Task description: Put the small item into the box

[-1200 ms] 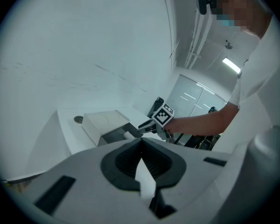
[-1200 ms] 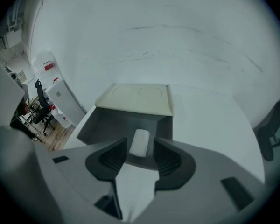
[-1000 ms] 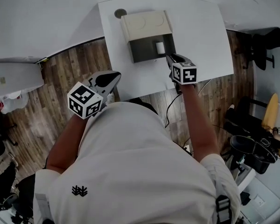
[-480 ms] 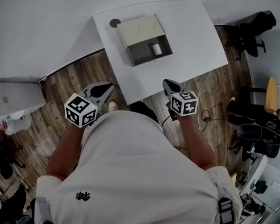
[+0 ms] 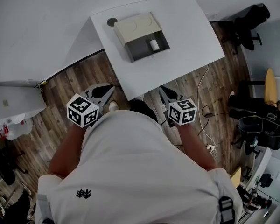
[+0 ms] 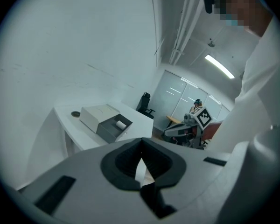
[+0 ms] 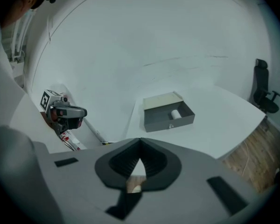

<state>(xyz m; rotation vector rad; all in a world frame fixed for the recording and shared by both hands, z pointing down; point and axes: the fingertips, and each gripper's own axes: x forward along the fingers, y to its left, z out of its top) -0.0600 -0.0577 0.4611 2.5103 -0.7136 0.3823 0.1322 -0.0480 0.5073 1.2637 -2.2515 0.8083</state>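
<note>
The box (image 5: 140,35) stands open at the back of the white table (image 5: 191,36), its cream lid folded back and its grey tray facing me. A small white roll (image 5: 153,45) lies inside the tray. The box (image 7: 168,113) and the roll (image 7: 176,114) also show in the right gripper view, and the box (image 6: 105,122) in the left gripper view. My right gripper (image 5: 161,88) hangs shut and empty off the table's front edge, well short of the box. To the left of the table, over the floor, my left gripper (image 5: 111,87) is shut with nothing in it.
A dark round disc (image 5: 112,21) lies on the table's back left corner. Wooden floor surrounds the table. A white cabinet (image 5: 14,101) stands at the left, office chairs (image 5: 245,22) at the right, and a cable (image 5: 203,101) runs across the floor.
My right gripper has drawn back from the box's tray toward my body, off the table's front edge. The white roll stays in the tray. The left gripper has shifted only slightly.
</note>
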